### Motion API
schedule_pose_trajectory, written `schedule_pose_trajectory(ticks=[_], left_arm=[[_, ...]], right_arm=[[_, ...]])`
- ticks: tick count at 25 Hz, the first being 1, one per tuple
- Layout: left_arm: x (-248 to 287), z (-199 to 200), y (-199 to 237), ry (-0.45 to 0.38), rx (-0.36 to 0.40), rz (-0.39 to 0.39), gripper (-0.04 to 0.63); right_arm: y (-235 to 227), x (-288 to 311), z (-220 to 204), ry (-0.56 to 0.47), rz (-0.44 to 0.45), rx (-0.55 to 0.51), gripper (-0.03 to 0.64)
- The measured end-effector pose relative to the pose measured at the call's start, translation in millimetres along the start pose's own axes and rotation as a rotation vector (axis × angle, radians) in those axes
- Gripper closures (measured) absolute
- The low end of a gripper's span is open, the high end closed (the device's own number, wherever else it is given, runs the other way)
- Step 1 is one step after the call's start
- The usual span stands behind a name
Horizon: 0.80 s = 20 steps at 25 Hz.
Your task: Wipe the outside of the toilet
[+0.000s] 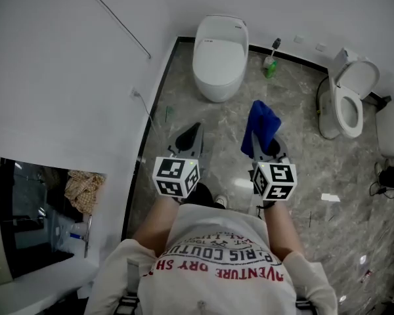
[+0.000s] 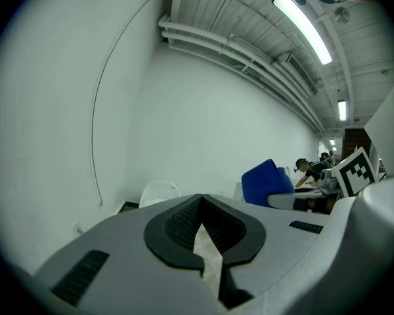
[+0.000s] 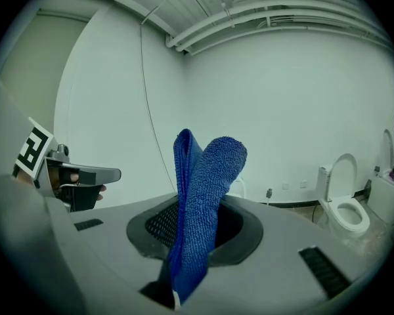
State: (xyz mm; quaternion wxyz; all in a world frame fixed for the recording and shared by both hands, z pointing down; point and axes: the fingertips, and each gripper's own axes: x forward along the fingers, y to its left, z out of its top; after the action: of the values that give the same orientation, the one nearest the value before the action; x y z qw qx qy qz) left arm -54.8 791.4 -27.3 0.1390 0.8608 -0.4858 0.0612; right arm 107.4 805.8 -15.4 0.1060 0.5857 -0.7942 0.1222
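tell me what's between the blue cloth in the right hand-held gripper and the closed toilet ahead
Nothing: the head view shows only bare floor between the blue cloth and the closed toilet. A green bottle stands off to the side.

White toilet [image 1: 219, 56], lid shut, stands at the floor's far-left corner; folded blue cloth [image 1: 261, 126] stands upright, pinched in the right tongs [image 1: 266, 151].

a blue cloth [image 1: 261, 126], a white toilet [image 1: 219, 56] and a green bottle [image 1: 270, 66] on a grey marbled floor [image 1: 295, 156] beside a plain white wall [image 1: 65, 64].
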Motion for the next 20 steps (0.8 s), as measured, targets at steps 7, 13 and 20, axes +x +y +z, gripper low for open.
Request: schedule_pose_trajectory(ticks=[7, 13, 20], left_arm=[[39.0, 12.4, 36.4, 0.024, -0.014, 0.031, 0.589], [93.0, 15.2, 100.4, 0.045, -0.025, 0.015, 0.589], [198.9, 62.8, 208.3, 0.053, -0.034, -0.049, 0.589]], right_arm=[[-8.5, 58.0, 9.4, 0.039, 0.031, 0.032, 0.540], [-9.1, 141.5, 16.5, 0.066, 0.008, 0.040, 0.540], [-4.2, 278.0, 63.4, 0.076, -0.050, 0.066, 0.540]])
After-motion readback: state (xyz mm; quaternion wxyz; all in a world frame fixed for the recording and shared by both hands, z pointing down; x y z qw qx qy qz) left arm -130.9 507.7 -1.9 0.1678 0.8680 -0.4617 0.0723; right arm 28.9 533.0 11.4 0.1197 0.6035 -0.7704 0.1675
